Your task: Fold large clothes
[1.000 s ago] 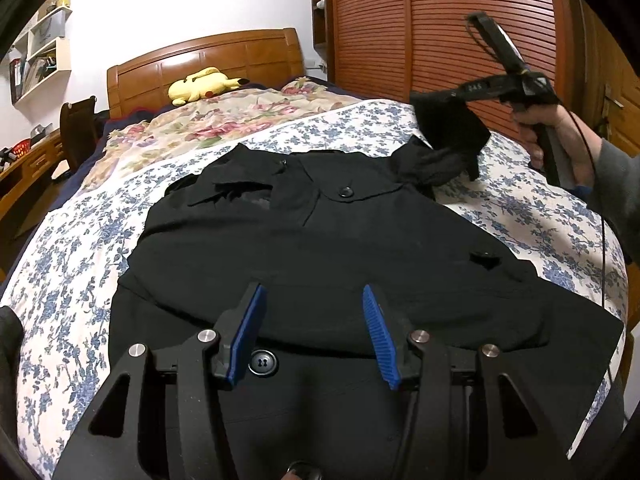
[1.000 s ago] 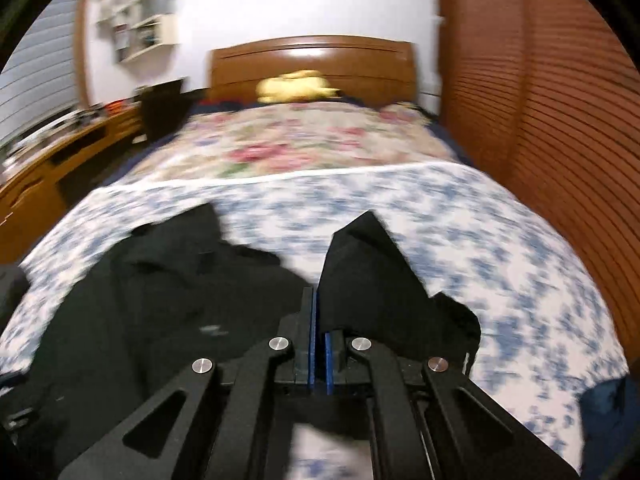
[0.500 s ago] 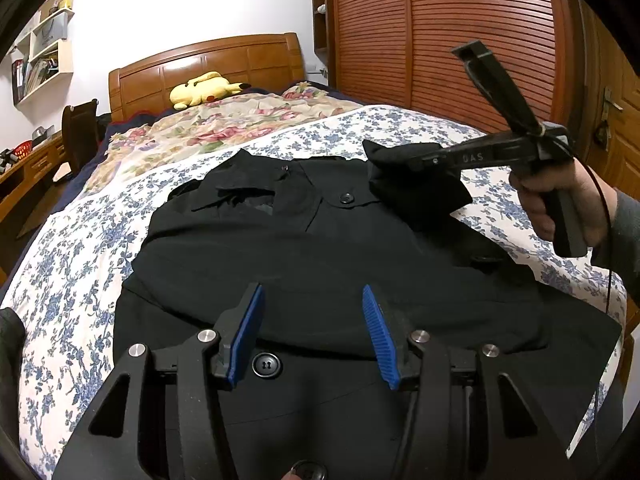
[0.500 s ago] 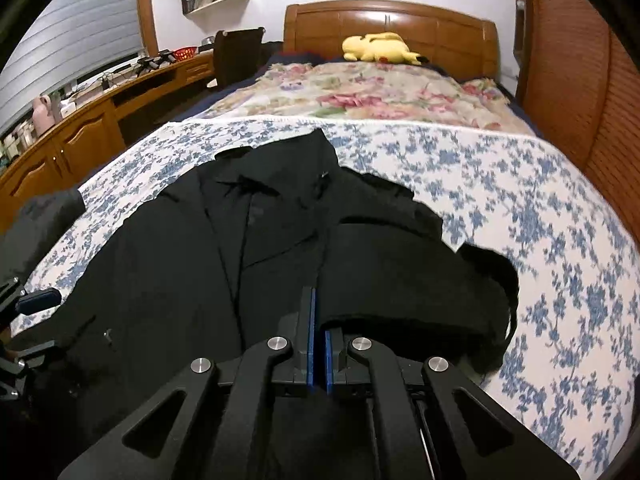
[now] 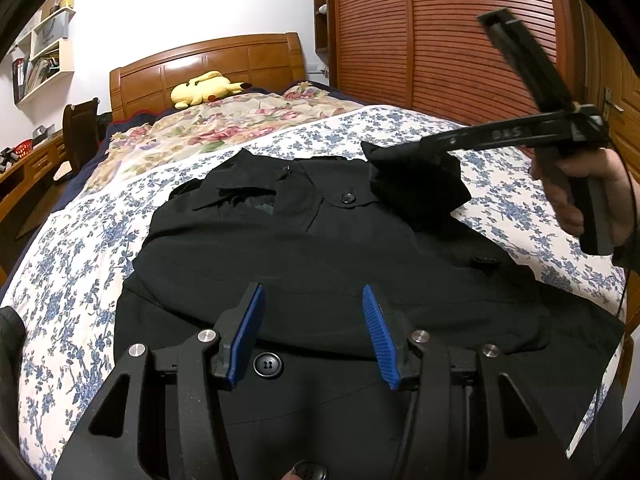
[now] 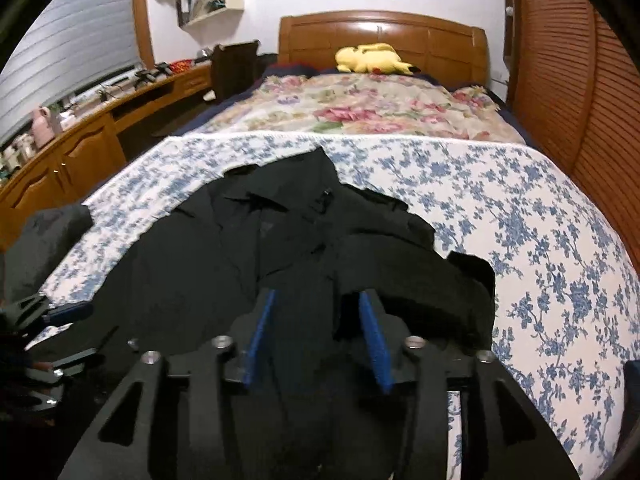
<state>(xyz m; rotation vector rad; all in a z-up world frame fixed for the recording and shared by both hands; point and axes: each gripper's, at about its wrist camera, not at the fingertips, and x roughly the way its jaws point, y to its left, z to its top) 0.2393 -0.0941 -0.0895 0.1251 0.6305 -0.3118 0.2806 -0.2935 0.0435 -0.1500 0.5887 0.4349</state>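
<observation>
— Left wrist view: what does the left gripper [image 5: 312,330] do?
— Its blue pads are apart, low in the frame, above a black coat [image 5: 320,264] that lies spread on the flowered bedsheet [image 5: 80,248].

— And the right gripper [image 6: 318,336]?
— Its pads are apart too, holding nothing. The folded sleeve [image 6: 420,280] lies on the coat, centre right. A yellow plush toy [image 6: 374,58] rests at the headboard, upper centre.

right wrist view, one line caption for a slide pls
Open right gripper poised over the folded-in sleeve of a black coat on a floral bed.
</observation>
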